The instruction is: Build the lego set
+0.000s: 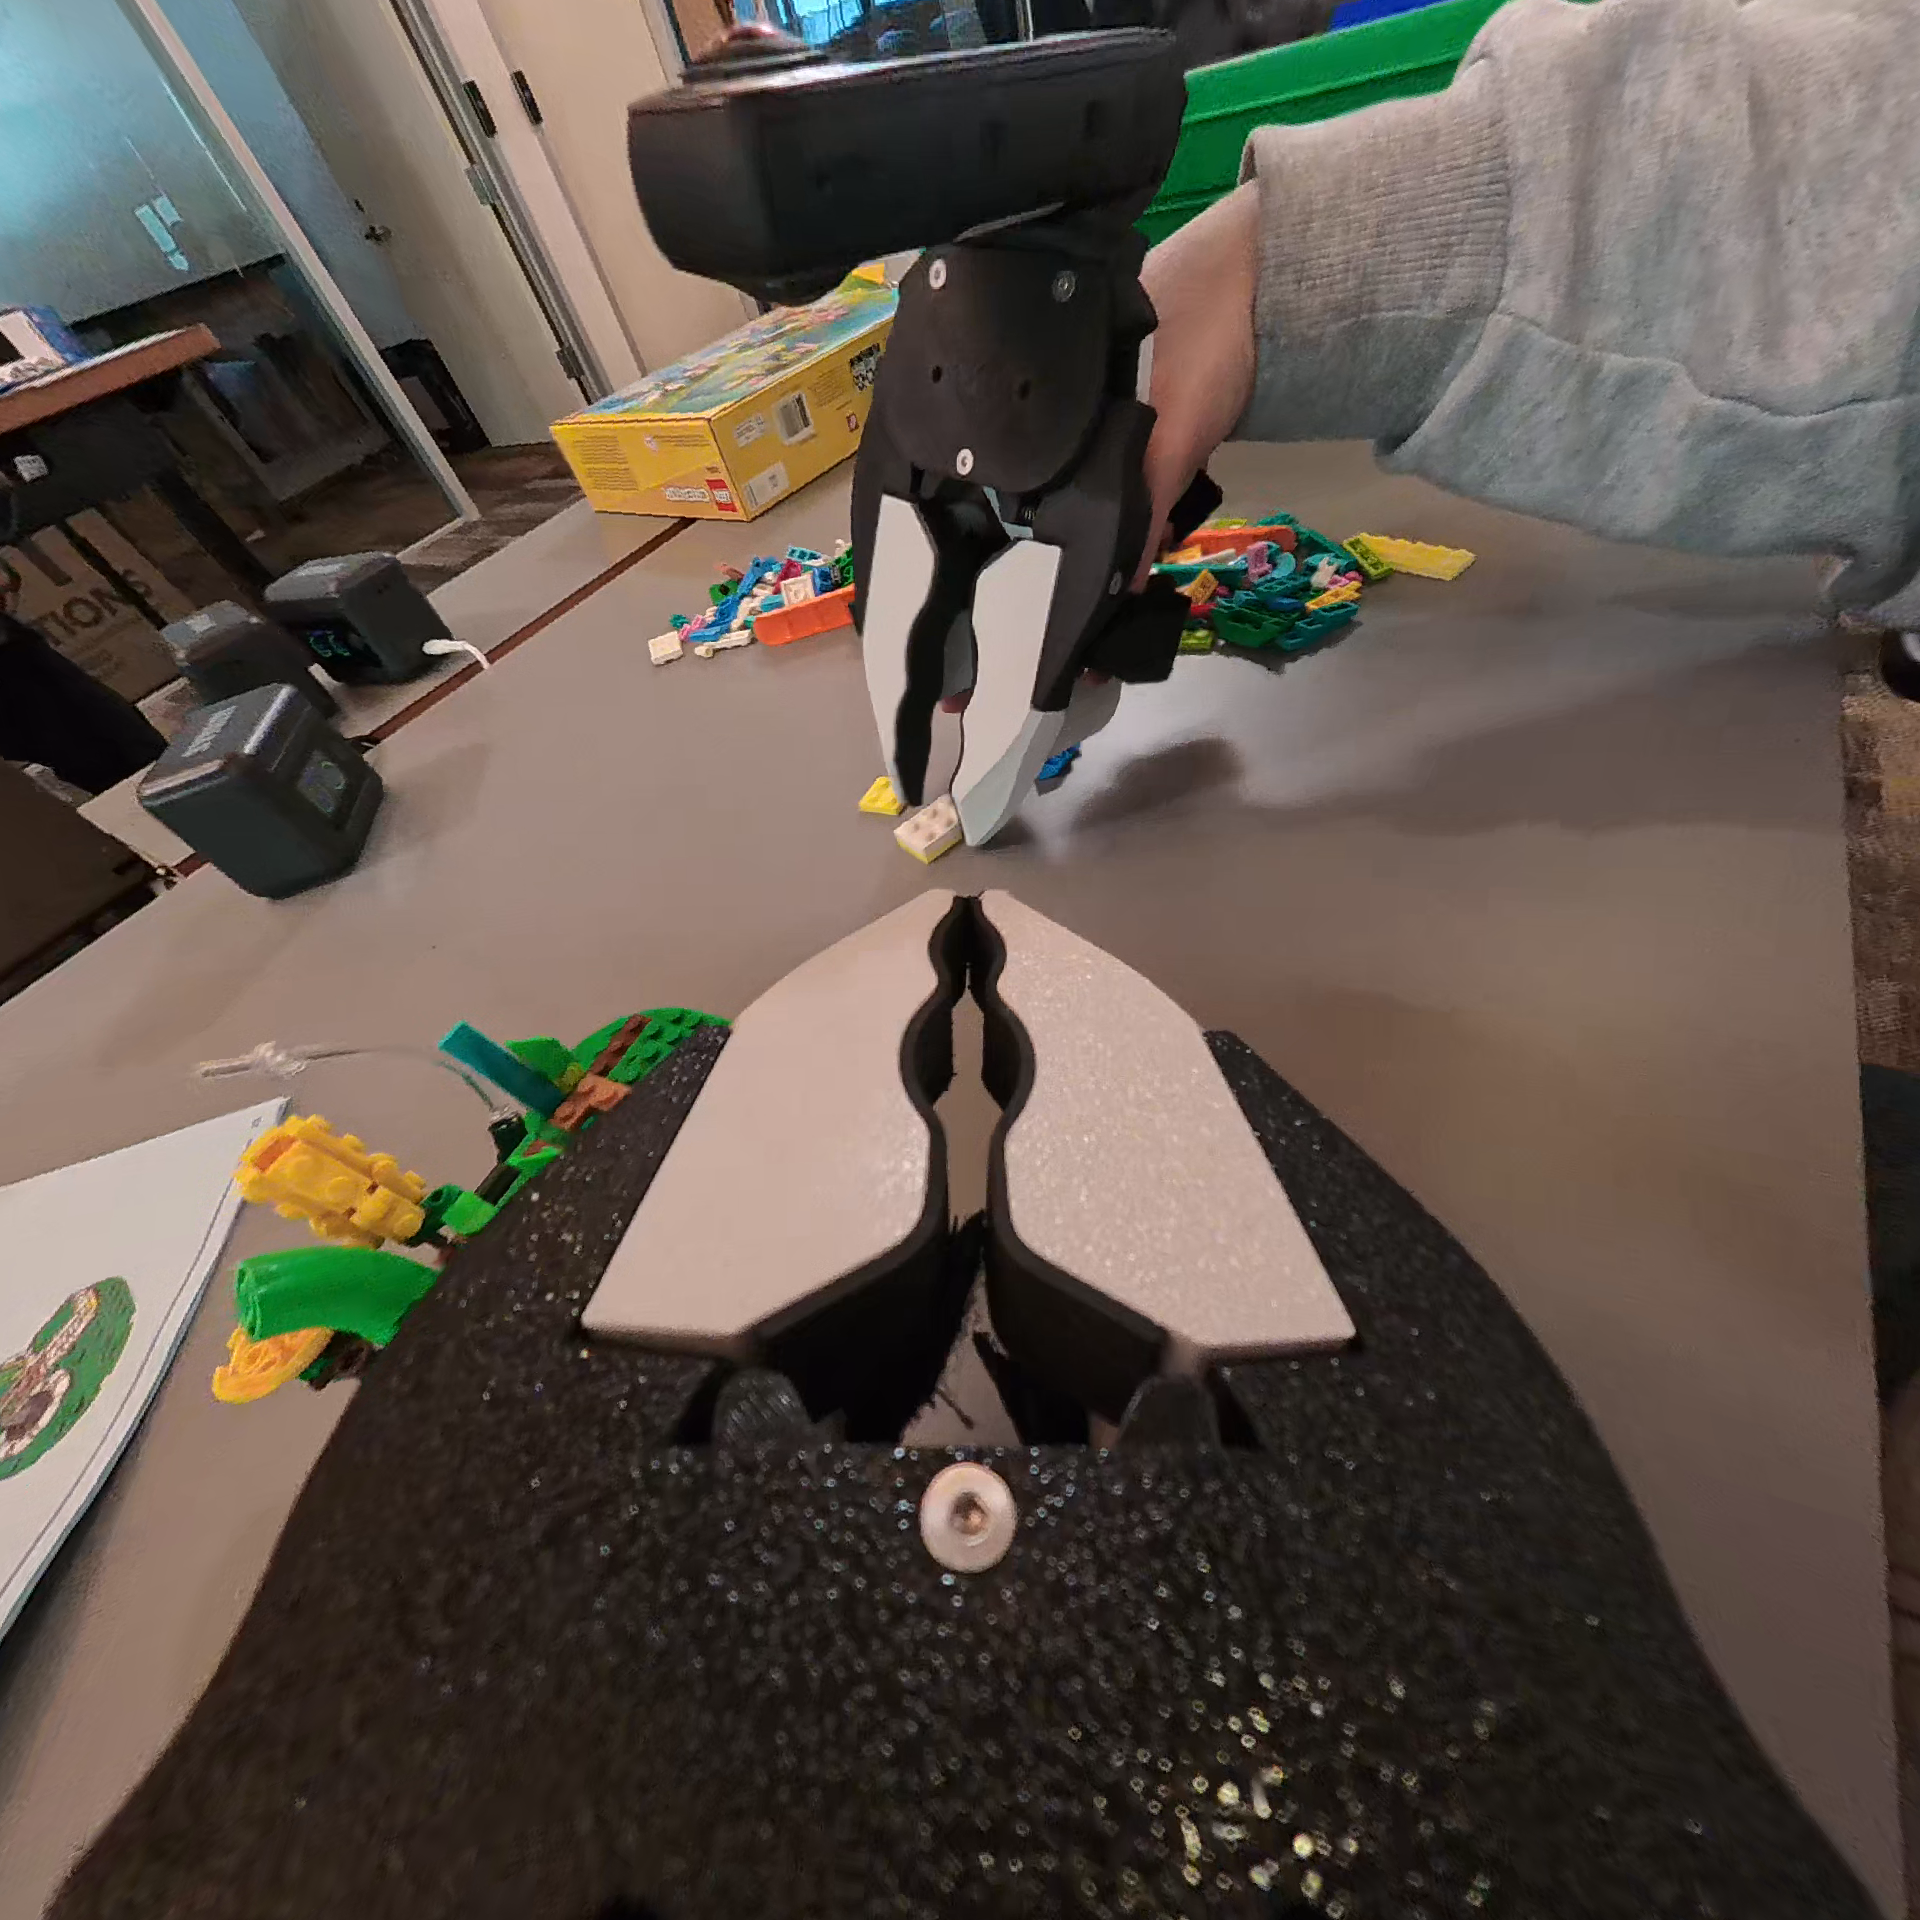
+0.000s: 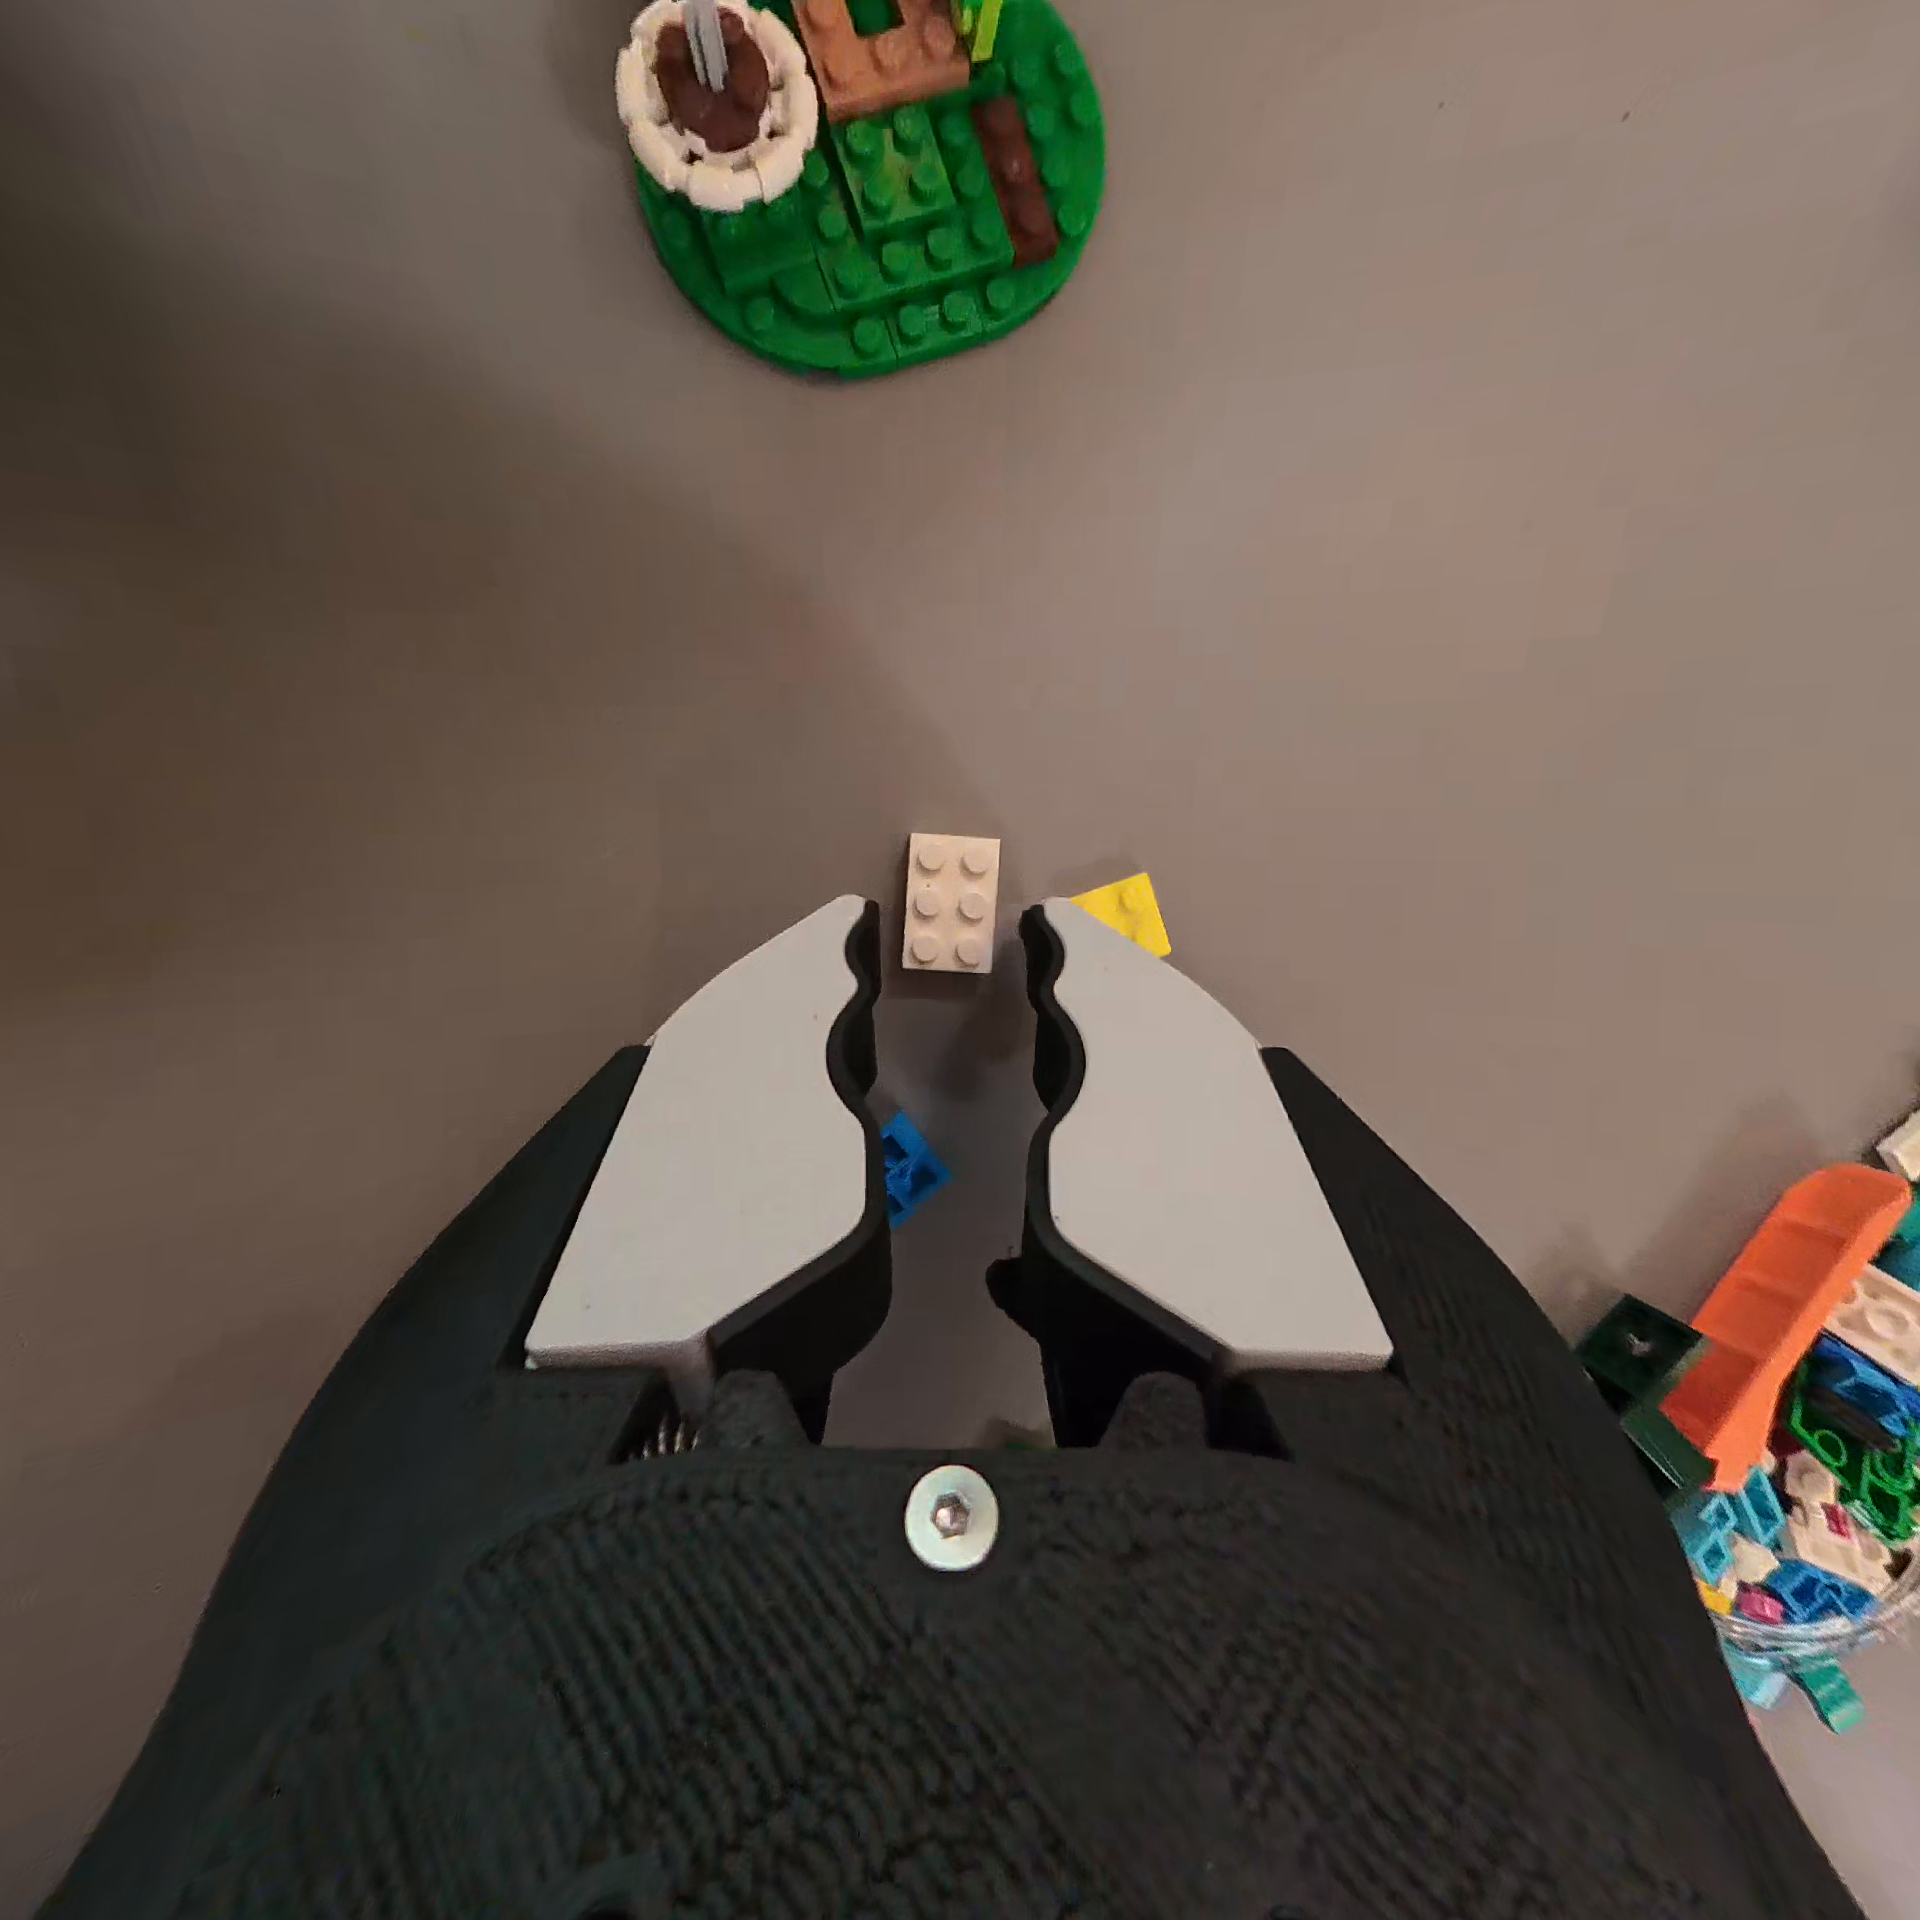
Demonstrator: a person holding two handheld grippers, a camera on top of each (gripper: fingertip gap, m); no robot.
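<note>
A small white brick [image 2: 952, 902] lies flat on the grey table [image 2: 416, 623], studs up. My right gripper [image 2: 948, 920] is open, pointing down, with its fingertips on either side of the brick, apart from it. In the left wrist view the same brick [image 1: 928, 829] sits at the right gripper's [image 1: 951, 816] tips. A yellow piece [image 2: 1127, 910] lies just right of the brick. A blue piece [image 2: 909, 1169] lies under the right gripper. The round green build [image 2: 883, 229] with a white well stands farther ahead. My left gripper [image 1: 968, 902] is shut and empty above the table.
A pile of loose coloured bricks [image 2: 1808, 1455] with an orange piece lies at the right. In the left wrist view, a yellow box [image 1: 717, 436], black battery units [image 1: 260, 790], an instruction booklet [image 1: 94, 1330] and a yellow-green flower build [image 1: 332, 1226] are around. About 12 centimeters separates my left fingertips from my right. From the right gripper's tips to the blue piece [image 2: 909, 1169] is close to 5 centimeters.
</note>
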